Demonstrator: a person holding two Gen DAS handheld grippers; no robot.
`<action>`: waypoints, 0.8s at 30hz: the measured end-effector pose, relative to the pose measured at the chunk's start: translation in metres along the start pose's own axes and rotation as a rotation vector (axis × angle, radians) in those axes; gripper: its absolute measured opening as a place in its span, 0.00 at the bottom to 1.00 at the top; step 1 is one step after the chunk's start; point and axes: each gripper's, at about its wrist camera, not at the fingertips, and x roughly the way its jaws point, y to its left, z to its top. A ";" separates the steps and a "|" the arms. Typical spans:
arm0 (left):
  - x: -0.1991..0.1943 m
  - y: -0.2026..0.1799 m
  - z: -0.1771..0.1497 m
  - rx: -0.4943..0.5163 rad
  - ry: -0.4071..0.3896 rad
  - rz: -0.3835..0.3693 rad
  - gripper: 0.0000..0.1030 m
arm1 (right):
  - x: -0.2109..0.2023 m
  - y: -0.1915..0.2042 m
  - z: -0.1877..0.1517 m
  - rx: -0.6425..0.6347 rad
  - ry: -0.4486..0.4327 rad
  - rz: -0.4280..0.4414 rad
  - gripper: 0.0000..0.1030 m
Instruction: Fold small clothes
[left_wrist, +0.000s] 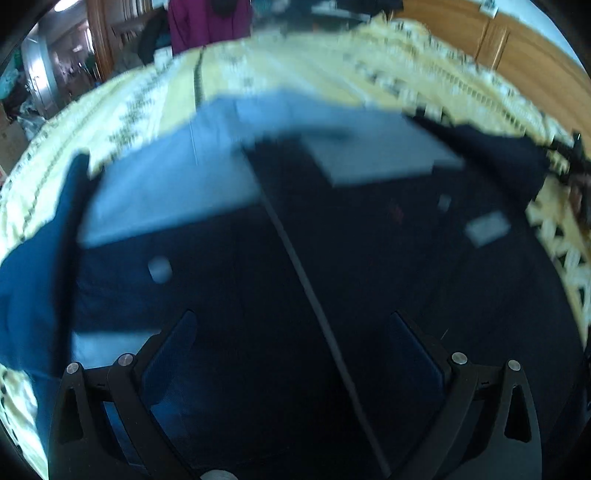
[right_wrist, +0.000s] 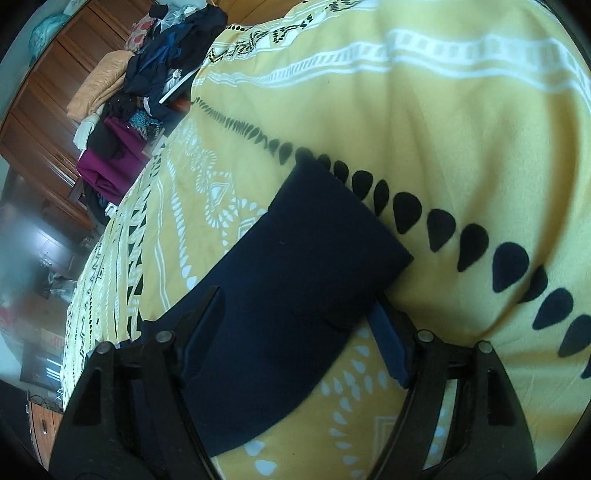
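A small navy garment (left_wrist: 369, 258) with light-blue panels (left_wrist: 177, 192) lies spread on the yellow patterned bedspread (left_wrist: 295, 70). The left wrist view is blurred. A grey line (left_wrist: 306, 284) runs down the garment's middle. My left gripper (left_wrist: 291, 332) hovers low over the navy part, open, with nothing between its fingers. In the right wrist view a navy sleeve (right_wrist: 306, 240) lies flat on the bedspread (right_wrist: 443, 147), its cuff pointing away. My right gripper (right_wrist: 295, 314) is open, with a finger on each side of the sleeve.
A heap of mixed clothes (right_wrist: 147, 92) sits past the bed's far edge, in front of a dark wooden wardrobe (right_wrist: 40, 122). A magenta garment (left_wrist: 210, 22) and a light wooden cabinet (left_wrist: 491, 40) stand beyond the bed.
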 end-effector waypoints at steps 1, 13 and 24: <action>0.004 0.000 -0.004 0.003 0.018 -0.001 1.00 | 0.000 -0.002 0.001 0.001 0.000 0.003 0.74; 0.008 -0.001 -0.009 -0.004 0.062 -0.021 1.00 | -0.029 0.013 0.016 -0.020 -0.049 0.068 0.16; -0.087 0.038 -0.010 -0.090 -0.195 0.047 0.92 | -0.102 0.350 -0.086 -0.474 -0.095 0.615 0.14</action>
